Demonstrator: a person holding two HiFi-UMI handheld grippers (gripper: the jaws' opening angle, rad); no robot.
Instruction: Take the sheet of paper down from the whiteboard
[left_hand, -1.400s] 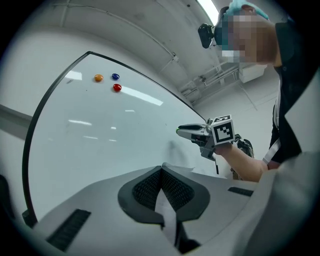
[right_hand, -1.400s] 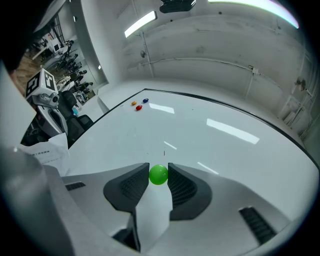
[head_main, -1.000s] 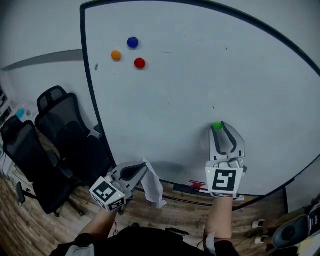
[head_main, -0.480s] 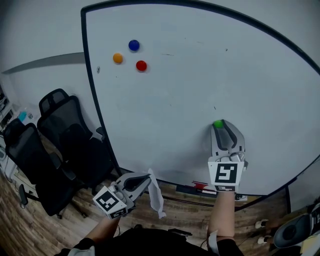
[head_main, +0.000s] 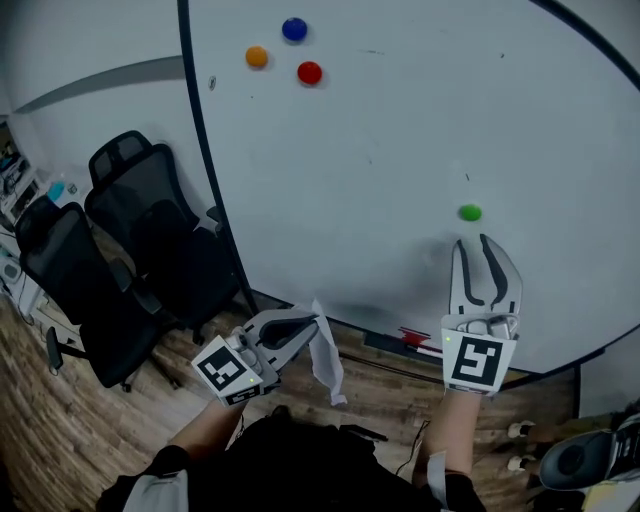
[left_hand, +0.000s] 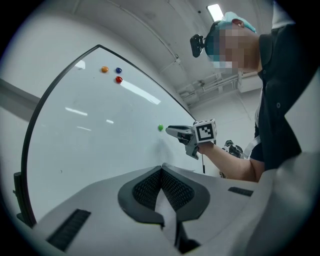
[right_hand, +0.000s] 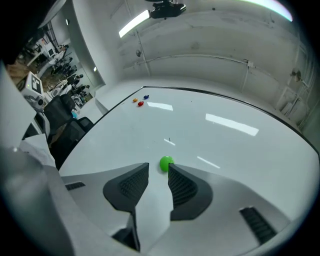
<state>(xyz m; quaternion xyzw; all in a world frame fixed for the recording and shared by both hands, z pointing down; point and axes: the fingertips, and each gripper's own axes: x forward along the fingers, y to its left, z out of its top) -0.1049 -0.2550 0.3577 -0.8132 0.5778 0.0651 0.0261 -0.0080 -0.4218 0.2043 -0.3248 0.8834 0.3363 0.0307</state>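
Now that the sheet of paper (head_main: 328, 360) is off the whiteboard (head_main: 400, 150), the job looks almost done. What is left, I think, is to carry it away safely. The left tongs (head_main: 315, 326) are squeezed shut on one end of the paper. They need a tight hold so it does not slip out. Going slowly would be best, because thin paper rips easily.

The right tongs (head_main: 486, 246) are partly open with nothing in them. The green magnet (head_main: 469, 212) sits on the board just past their tips, not touching, and it can be left there.

The paper is white, thin and a bit crumpled. It hangs down limp from the left tongs, near the bottom edge of the board and well to the left of the right tongs.
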